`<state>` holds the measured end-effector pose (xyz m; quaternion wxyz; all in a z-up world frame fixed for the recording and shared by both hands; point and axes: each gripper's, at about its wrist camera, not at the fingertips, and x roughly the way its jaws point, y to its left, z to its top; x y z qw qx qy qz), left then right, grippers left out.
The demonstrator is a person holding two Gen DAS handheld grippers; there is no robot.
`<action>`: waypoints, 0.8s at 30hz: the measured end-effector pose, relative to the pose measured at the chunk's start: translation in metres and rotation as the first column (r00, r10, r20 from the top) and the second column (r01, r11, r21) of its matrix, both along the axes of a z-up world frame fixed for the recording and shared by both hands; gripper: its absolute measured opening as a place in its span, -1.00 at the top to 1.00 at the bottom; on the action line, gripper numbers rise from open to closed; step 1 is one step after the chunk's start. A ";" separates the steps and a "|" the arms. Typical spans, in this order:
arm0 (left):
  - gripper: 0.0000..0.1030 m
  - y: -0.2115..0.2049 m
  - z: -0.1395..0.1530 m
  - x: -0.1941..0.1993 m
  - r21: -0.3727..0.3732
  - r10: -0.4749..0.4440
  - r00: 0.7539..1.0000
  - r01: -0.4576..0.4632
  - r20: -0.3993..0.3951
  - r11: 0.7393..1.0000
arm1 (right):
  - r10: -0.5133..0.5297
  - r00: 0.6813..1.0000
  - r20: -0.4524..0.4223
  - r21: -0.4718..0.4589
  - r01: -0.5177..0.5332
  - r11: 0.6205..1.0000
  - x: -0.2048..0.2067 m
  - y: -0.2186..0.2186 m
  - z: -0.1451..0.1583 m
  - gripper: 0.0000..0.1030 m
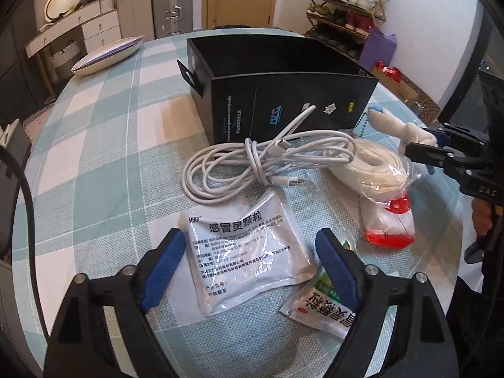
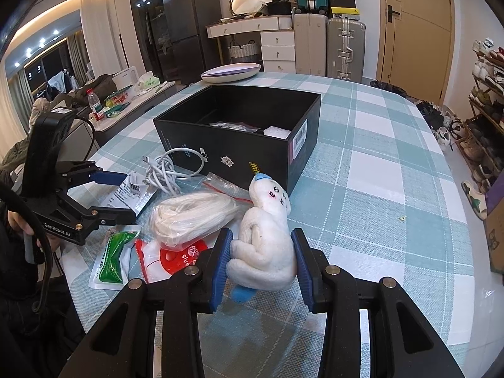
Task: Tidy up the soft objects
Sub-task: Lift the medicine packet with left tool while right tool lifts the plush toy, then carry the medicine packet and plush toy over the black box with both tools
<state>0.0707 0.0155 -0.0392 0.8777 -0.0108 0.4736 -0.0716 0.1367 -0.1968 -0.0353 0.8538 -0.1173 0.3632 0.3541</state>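
Observation:
My right gripper [image 2: 261,258] is shut on a white plush toy [image 2: 267,230] with blue tips, held just in front of the open black box [image 2: 239,145]; it also shows in the left wrist view [image 1: 400,129]. My left gripper [image 1: 249,267] is open, its jaws astride a silver medicine sachet [image 1: 245,252] lying flat on the checked tablecloth. A coiled white cable [image 1: 261,160] lies in front of the box [image 1: 283,94]. A bag of white string [image 2: 192,214] and a red-and-white packet [image 2: 170,258] lie between the grippers. A green sachet [image 2: 115,255] lies nearby.
A white oval dish [image 2: 231,71] stands at the table's far edge. The box holds a few packets [image 2: 277,132]. Suitcases, drawers and a shoe rack [image 2: 485,110] stand beyond the table. The table edge is near on the left.

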 end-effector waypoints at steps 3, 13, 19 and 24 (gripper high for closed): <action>-0.66 -0.004 -0.002 0.001 0.022 0.031 1.000 -0.031 -0.002 0.999 | 0.001 1.000 0.000 0.002 -0.001 1.000 0.000 0.000 0.000 0.25; -0.17 -0.008 0.000 -0.003 0.075 0.021 1.000 -0.023 0.015 0.997 | 0.002 1.000 0.004 0.001 -0.002 1.000 0.000 0.001 0.001 0.25; 0.08 -0.002 0.004 -0.006 0.057 -0.012 1.000 0.012 0.012 0.998 | 0.003 1.000 0.008 0.002 -0.003 1.000 0.001 0.002 0.001 0.25; 0.12 0.000 0.010 -0.009 0.054 -0.028 0.999 0.027 0.018 0.998 | 0.002 1.000 0.014 0.008 -0.002 1.000 0.001 0.000 0.002 0.25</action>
